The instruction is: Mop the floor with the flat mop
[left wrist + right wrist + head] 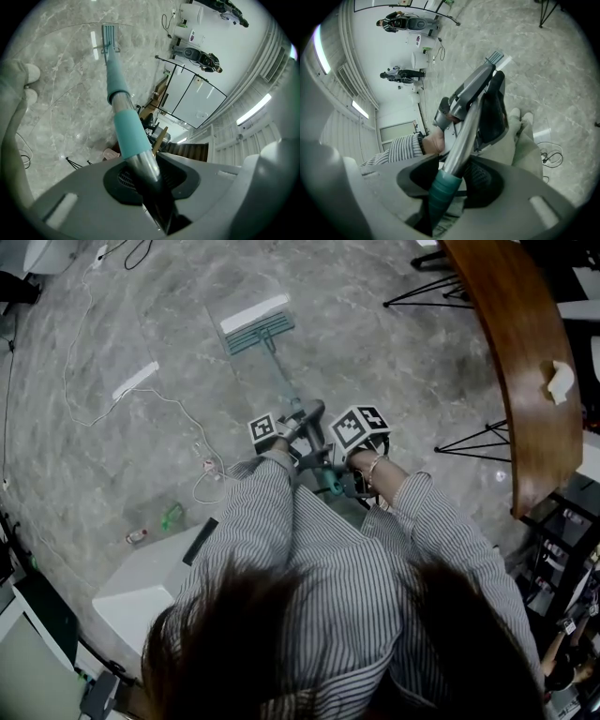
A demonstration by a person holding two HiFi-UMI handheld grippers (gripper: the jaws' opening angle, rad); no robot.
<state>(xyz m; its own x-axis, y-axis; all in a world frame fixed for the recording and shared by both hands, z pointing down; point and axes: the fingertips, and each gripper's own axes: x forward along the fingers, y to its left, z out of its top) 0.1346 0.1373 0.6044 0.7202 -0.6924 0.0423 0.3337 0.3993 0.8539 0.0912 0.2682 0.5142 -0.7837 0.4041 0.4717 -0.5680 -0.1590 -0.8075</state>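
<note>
Head view: a grey, veined stone floor (394, 343) carries the flat mop (272, 352). Its head (258, 327), a teal rectangular plate edged by a white pad, lies flat well ahead of the person, and its thin pole (284, 381) slants back to both grippers. A white cable (178, 407) loops over the floor to the left of the mop, near a short white strip (136, 381). At right, a curved brown wooden tabletop (516, 352) on thin black wire legs (467, 442) bears a crumpled pale cloth (561, 379). A white box (141, 589) stands at lower left. The left gripper (298, 425) clasps the pole farther down the shaft. The right gripper (339, 476) holds the teal end close to the striped shirt (319, 568).

Left gripper view: the grey jaws are clenched on the polished metal section of the pole, just behind a smooth teal sleeve (127, 131). The shaft runs away to the ribbed mop head on the glossy floor. Pale trousers (11, 122) and white shoes (29, 75) stand at left, and glass partitions (187, 93) at right.

Right gripper view: the jaws are closed on the teal grip where it meets bare metal. The pole rises past the left gripper and a hand (433, 143) in a striped cuff.
</note>
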